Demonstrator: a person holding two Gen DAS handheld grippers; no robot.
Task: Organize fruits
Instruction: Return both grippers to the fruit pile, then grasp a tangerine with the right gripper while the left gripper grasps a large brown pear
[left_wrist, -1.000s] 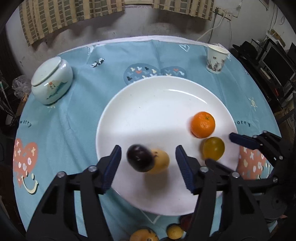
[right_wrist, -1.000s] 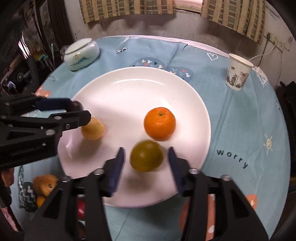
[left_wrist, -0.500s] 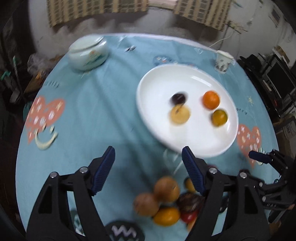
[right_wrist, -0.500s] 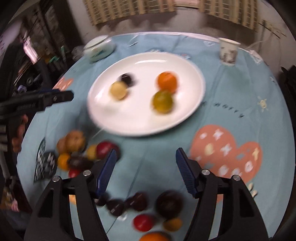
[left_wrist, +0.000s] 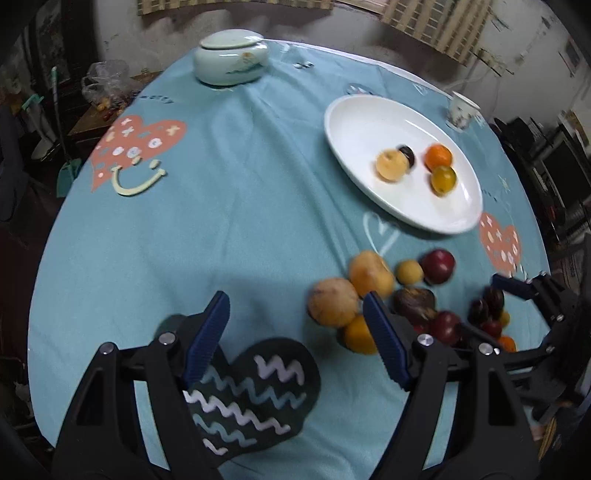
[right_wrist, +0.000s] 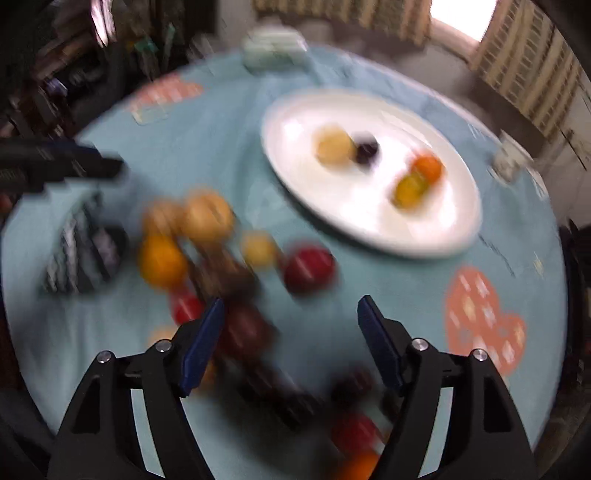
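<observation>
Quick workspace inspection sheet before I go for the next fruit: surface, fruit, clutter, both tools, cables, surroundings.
Surface: round table under a blue tablecloth printed with hearts.
Job's things: white plate holds four fruits, among them an orange; a loose fruit pile lies on the cloth nearer the tools.
Clutter: lidded ceramic jar at the far edge; paper cup beyond the plate.
Grippers: left tool open, empty; right tool opening, nothing gripped, view blurred.
Cables: white cable on the wall behind the cup.
Surroundings: curtains, dark clutter at both sides.
</observation>
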